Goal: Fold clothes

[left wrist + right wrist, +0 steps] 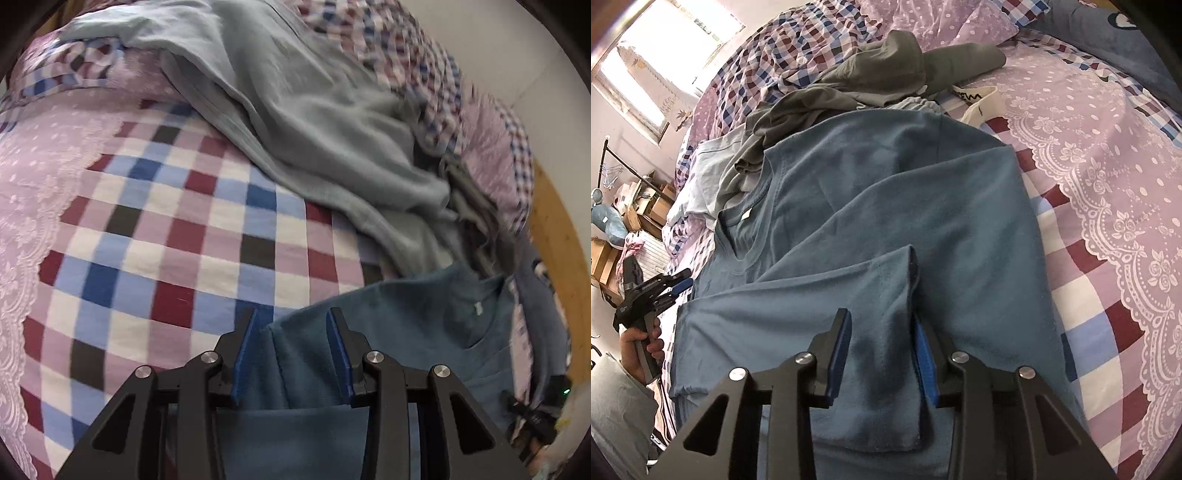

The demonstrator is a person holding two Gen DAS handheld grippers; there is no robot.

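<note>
Blue cloth fills the middle of both views: a teal-blue T-shirt [886,206] lies spread on a bed. Under it is a checked bedspread [177,236] with red, blue, white and pink squares, and a pink part with white lace and dots.

Inside the neck of the T-shirt sits a small white label [745,215]. It is too tiny to read.

The right gripper [881,347] has its two blue-padded fingers apart. A folded sleeve of the T-shirt lies between them, but they are not squeezing it.

The left gripper [291,350] also has its fingers apart, with an edge of the blue cloth lying in the gap. In the right wrist view you can see this gripper at the far left side of the shirt, held by a hand [641,345].

Behind the T-shirt is a heap of other clothes: a dark grey-green garment [886,70] and a light blue-grey garment [295,110]. Beside the heap lies a cream strap [975,101] with black letters on it. The letters are upside down and I cannot read them.
</note>
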